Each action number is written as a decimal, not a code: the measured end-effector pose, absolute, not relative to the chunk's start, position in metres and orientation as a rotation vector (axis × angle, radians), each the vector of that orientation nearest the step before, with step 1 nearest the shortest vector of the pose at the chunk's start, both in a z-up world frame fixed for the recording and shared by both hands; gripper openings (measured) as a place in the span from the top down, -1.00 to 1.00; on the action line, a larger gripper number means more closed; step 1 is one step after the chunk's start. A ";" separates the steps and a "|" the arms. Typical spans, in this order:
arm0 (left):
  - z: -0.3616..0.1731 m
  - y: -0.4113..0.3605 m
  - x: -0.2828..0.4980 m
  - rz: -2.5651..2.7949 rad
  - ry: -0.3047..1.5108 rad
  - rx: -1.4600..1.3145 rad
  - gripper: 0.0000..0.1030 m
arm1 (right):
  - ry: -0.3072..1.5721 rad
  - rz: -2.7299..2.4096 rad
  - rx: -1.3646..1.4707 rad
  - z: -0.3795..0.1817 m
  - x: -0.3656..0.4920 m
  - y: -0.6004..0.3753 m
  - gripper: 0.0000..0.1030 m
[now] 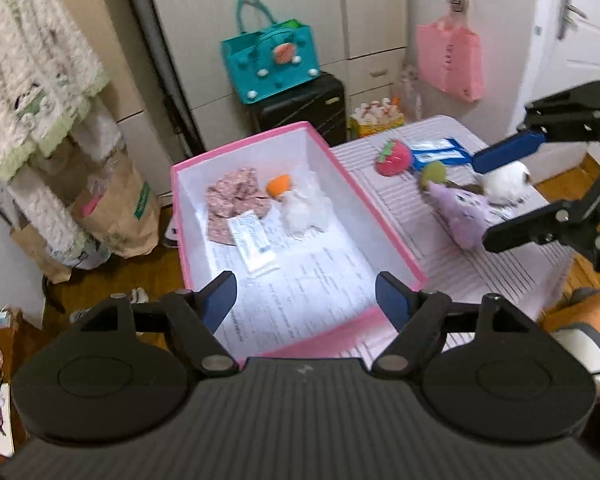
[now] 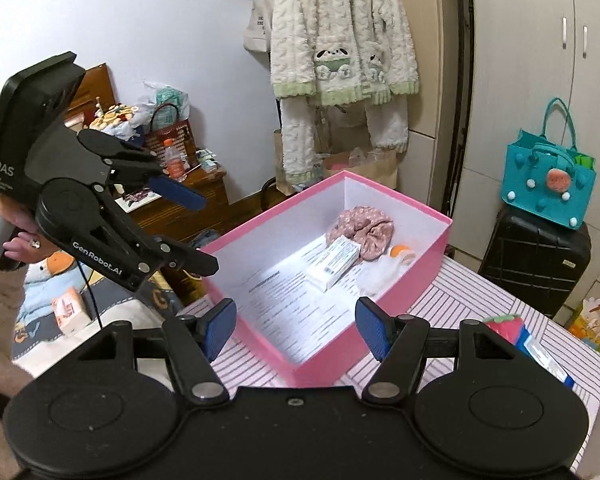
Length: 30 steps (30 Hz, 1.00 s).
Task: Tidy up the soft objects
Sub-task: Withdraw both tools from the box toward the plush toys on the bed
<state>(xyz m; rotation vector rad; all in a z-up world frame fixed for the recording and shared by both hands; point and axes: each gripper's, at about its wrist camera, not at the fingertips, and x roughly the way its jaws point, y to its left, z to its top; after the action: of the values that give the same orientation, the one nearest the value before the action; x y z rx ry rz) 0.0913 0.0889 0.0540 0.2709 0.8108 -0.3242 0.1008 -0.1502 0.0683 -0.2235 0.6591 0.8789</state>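
A pink box (image 1: 240,146) (image 2: 320,368) stands on the striped table (image 1: 460,276) (image 2: 452,304). Inside lie a floral cloth (image 1: 232,196) (image 2: 364,228), a white pack (image 1: 254,240) (image 2: 334,262) and a white-and-orange plush (image 1: 300,208) (image 2: 396,256). My left gripper (image 1: 306,296) (image 2: 200,232) hovers open over the box's near end, nothing between its fingers. On the table beside the box are a strawberry plush (image 1: 392,158) (image 2: 504,326), a green plush (image 1: 434,174), a purple plush (image 1: 462,212) and a white plush (image 1: 508,180). My right gripper (image 1: 496,200) (image 2: 296,328) is open and empty above them.
Blue-and-white packs (image 1: 440,152) (image 2: 540,354) lie behind the plushes. A teal bag (image 1: 272,64) sits on a black suitcase (image 1: 304,108) past the table. A pink bag (image 1: 450,56) hangs on the cupboard. A fluffy garment (image 1: 32,64) and paper bags (image 1: 120,208) stand left.
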 end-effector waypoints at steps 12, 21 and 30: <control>0.033 0.051 0.056 -0.349 0.776 0.399 -0.64 | 0.684 0.799 -0.191 0.043 0.057 -0.193 -0.39; 0.013 0.026 0.044 -0.452 0.805 0.374 -0.66 | 0.715 0.749 -0.171 0.020 0.037 -0.228 -0.47; -0.006 0.005 0.046 -0.524 0.820 0.301 -0.68 | 0.701 0.685 -0.126 -0.007 0.034 -0.258 -0.55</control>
<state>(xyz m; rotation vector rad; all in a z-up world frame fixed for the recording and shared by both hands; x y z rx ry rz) 0.0464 0.0052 -0.0055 0.3009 0.8197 -0.5244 0.0342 -0.2584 -0.0066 -0.1259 0.7012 0.6854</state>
